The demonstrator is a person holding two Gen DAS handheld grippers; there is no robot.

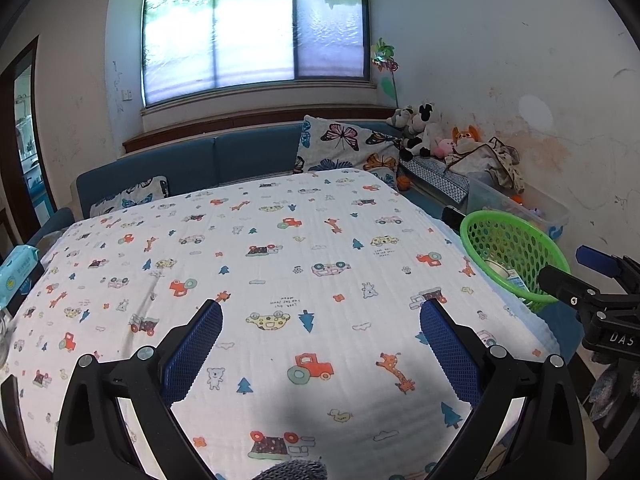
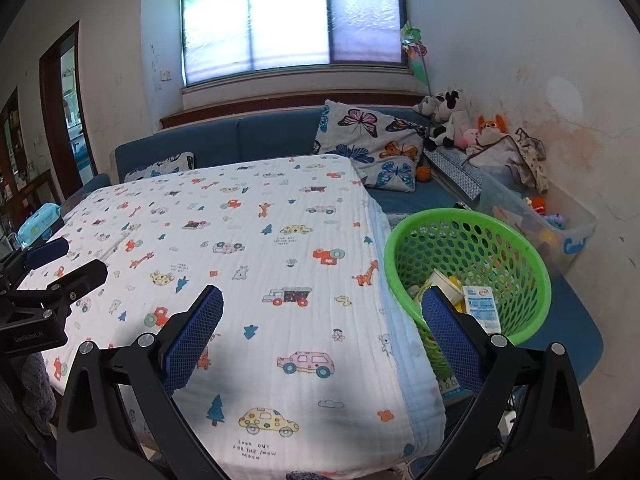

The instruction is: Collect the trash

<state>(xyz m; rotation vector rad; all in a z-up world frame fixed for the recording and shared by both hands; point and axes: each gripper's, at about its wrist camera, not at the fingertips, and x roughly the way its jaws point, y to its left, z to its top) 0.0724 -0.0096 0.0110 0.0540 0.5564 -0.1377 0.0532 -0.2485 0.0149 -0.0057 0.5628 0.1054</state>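
A green perforated basket (image 2: 472, 240) stands on a blue seat just right of the table; it holds a white milk carton (image 2: 482, 306), a white cup (image 2: 440, 280) and other small trash. The basket also shows at the right in the left wrist view (image 1: 508, 248). My left gripper (image 1: 320, 308) is open and empty above the cloth-covered table (image 1: 280, 240). My right gripper (image 2: 322, 296) is open and empty over the table's right edge, its right finger in front of the basket. I see each gripper from the other's view: the right one (image 1: 576, 276) and the left one (image 2: 68, 260).
A blue wet-wipes pack (image 1: 18, 268) lies at the table's far left edge. A blue sofa (image 2: 260, 136) with butterfly pillows (image 2: 372, 140) runs behind the table. Plush toys (image 2: 452, 120) and a clear storage bin (image 2: 536, 216) stand along the right wall.
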